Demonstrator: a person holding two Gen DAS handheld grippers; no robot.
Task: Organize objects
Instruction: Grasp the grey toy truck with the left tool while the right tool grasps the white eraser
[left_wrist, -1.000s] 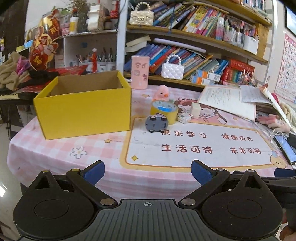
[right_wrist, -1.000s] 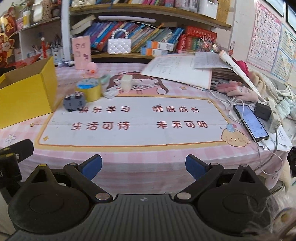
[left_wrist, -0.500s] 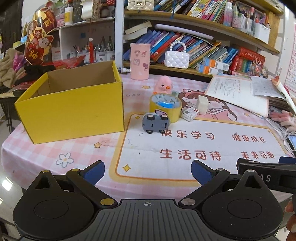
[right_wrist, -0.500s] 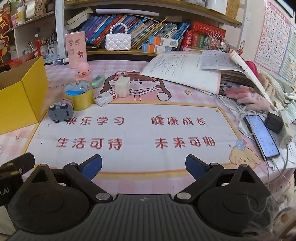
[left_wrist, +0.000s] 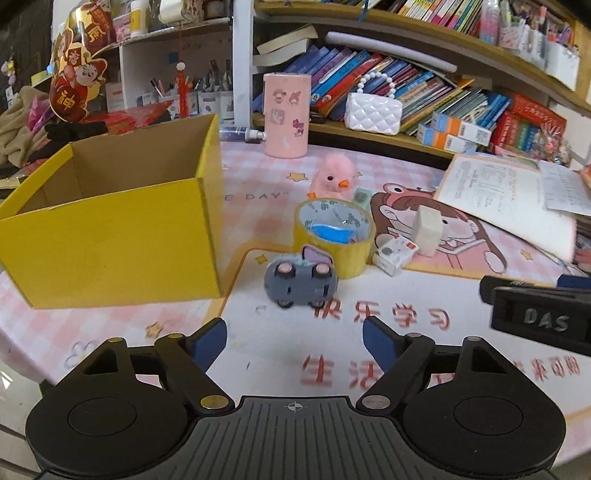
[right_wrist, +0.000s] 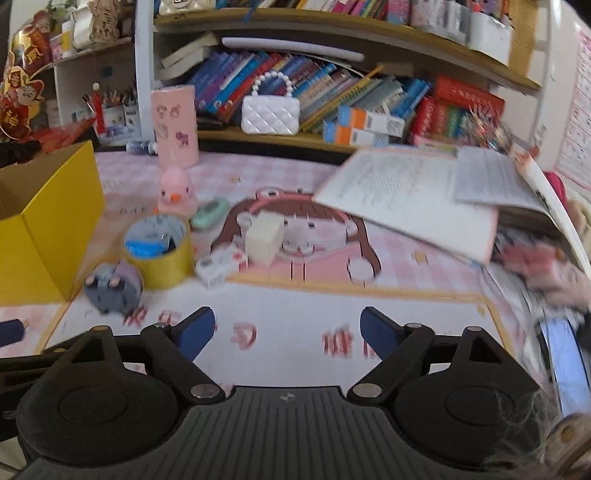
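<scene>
A grey toy car (left_wrist: 301, 282) (right_wrist: 112, 288) stands on the printed mat just beyond my left gripper (left_wrist: 294, 339), whose jaws are closing with nothing between them. Behind the car sit a yellow tape roll (left_wrist: 334, 238) (right_wrist: 160, 251), a pink duck toy (left_wrist: 334, 177) (right_wrist: 176, 190), a small white carton (left_wrist: 395, 254) (right_wrist: 219, 264), a white block (left_wrist: 427, 230) (right_wrist: 264, 238) and a mint-green item (right_wrist: 211, 212). An open yellow box (left_wrist: 110, 236) (right_wrist: 44, 221) stands to the left. My right gripper (right_wrist: 287, 332) hovers over the mat, its jaws closing on nothing.
A pink cylinder (left_wrist: 286, 114) and a white quilted purse (left_wrist: 373, 112) stand at the back before the bookshelf. Open papers (left_wrist: 506, 195) lie at the right. A phone (right_wrist: 567, 365) lies near the right table edge. The other gripper's body (left_wrist: 539, 319) shows at the right.
Both grippers have moved forward over the table toward the toys, which look larger and nearer. The fingers of both stand closer together than before.
</scene>
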